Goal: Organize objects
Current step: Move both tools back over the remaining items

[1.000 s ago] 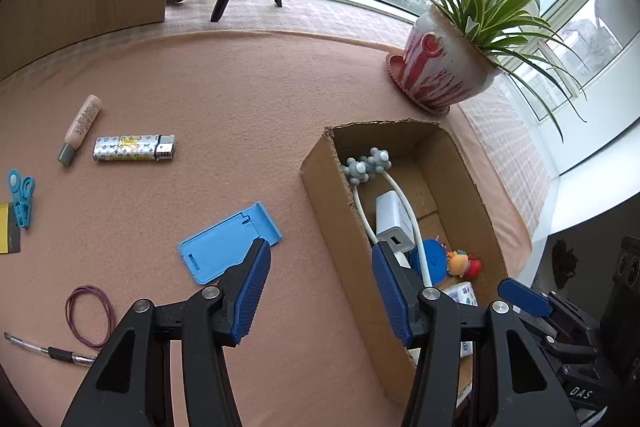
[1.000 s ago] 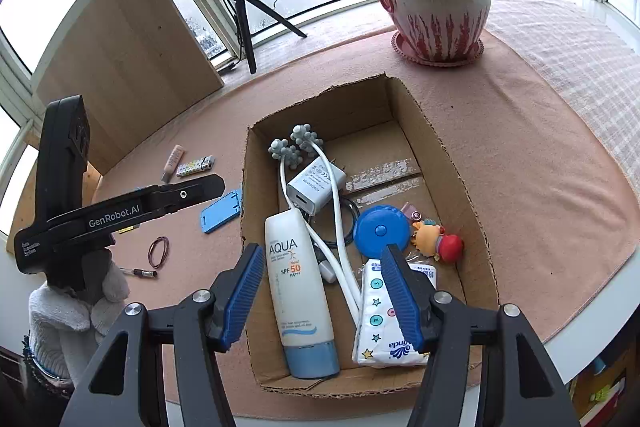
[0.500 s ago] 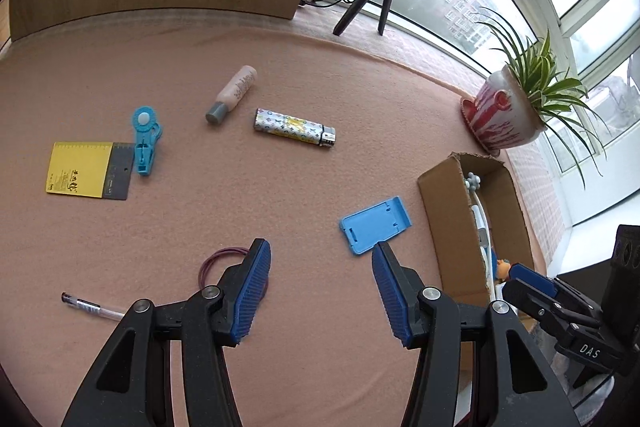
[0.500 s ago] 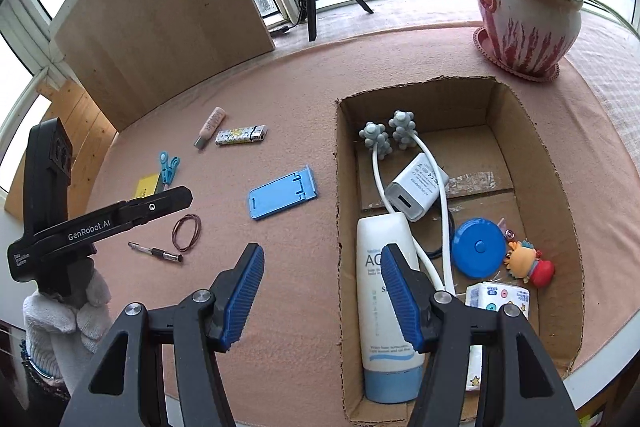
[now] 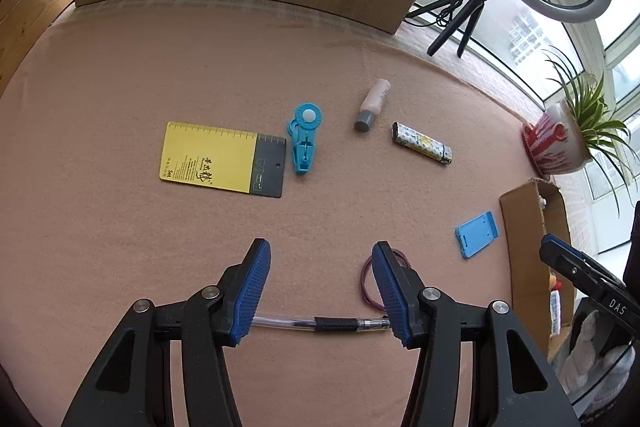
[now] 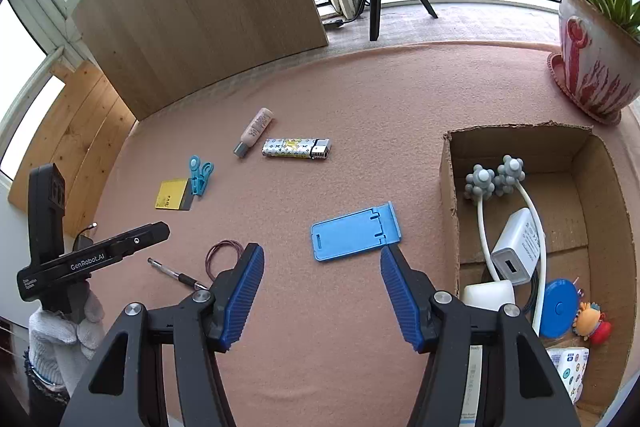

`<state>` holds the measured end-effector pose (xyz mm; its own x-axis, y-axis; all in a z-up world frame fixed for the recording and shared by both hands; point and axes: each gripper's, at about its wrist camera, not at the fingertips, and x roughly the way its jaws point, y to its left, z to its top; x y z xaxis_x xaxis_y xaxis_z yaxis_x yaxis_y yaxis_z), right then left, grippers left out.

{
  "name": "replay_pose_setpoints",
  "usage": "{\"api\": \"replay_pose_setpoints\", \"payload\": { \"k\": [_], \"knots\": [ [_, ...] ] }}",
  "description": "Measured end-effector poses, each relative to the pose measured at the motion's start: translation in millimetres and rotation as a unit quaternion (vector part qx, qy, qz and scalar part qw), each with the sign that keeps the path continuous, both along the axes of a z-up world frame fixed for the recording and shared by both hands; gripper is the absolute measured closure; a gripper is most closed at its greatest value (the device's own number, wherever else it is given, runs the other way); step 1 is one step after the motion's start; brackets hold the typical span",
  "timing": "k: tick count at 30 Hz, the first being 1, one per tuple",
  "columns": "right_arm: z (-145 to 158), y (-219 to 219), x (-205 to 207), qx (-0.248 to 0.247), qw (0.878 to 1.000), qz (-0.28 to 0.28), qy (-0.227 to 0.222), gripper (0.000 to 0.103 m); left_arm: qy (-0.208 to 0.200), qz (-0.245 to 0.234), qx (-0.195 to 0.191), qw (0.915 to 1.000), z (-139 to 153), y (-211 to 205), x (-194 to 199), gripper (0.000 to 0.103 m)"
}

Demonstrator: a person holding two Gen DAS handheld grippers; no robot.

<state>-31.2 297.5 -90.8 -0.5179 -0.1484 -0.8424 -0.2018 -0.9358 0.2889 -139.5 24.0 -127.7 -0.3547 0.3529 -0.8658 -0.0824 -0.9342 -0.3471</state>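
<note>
Clear-barrelled ballpoint pen with a black grip, lying crosswise on the pink felt table cover, spanning the gap between the blue ribbed pads of the left gripper. Jaws spread wide, nothing clamped, pads hanging above the pen rather than around it. Likely step in hand: lining up on the pen as the next loose item for the box. Just beside the right pad, touching or nearly touching the pen tip: thin maroon rubber band, partly hidden. Next move, by judgement: turn or shift so the pads straddle the barrel across its width, drop to the felt, close without snagging the band.

Further out: yellow-and-grey ruler card, blue plastic clip just beside it, small beige tube with grey cap, patterned lighter, flat blue phone stand.

Right gripper likewise spread and empty, hovering near the phone stand beside the open cardboard box, already holding a white charger, white-stemmed grey massager, blue disc, toy and packets.
</note>
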Motion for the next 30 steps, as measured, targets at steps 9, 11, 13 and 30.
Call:
{"api": "replay_pose_setpoints", "payload": {
  "k": [9, 11, 13, 30],
  "knots": [
    [-22.0, -4.6, -44.6, 0.002, 0.998, 0.037, -0.042, 0.046, -0.003, -0.023, -0.013, 0.9997, -4.9, 1.0, -16.8, 0.048],
    [-24.6, -6.5, -50.3, 0.006, 0.998, 0.047, -0.048, 0.046, -0.004, -0.031, -0.023, 0.9993, -6.4, 5.1, -19.6, 0.048],
    [-26.0, -8.3, -54.3, 0.017, 0.998, 0.051, -0.045, 0.046, -0.004, -0.030, -0.031, 0.9991, -8.2, 7.3, -23.4, 0.048],
    [-44.5, -1.4, -123.6, 0.053, 0.996, 0.066, -0.039, 0.046, -0.016, -0.030, -0.071, 0.9969, -23.8, 34.8, -72.2, 0.047]
  ]
}}
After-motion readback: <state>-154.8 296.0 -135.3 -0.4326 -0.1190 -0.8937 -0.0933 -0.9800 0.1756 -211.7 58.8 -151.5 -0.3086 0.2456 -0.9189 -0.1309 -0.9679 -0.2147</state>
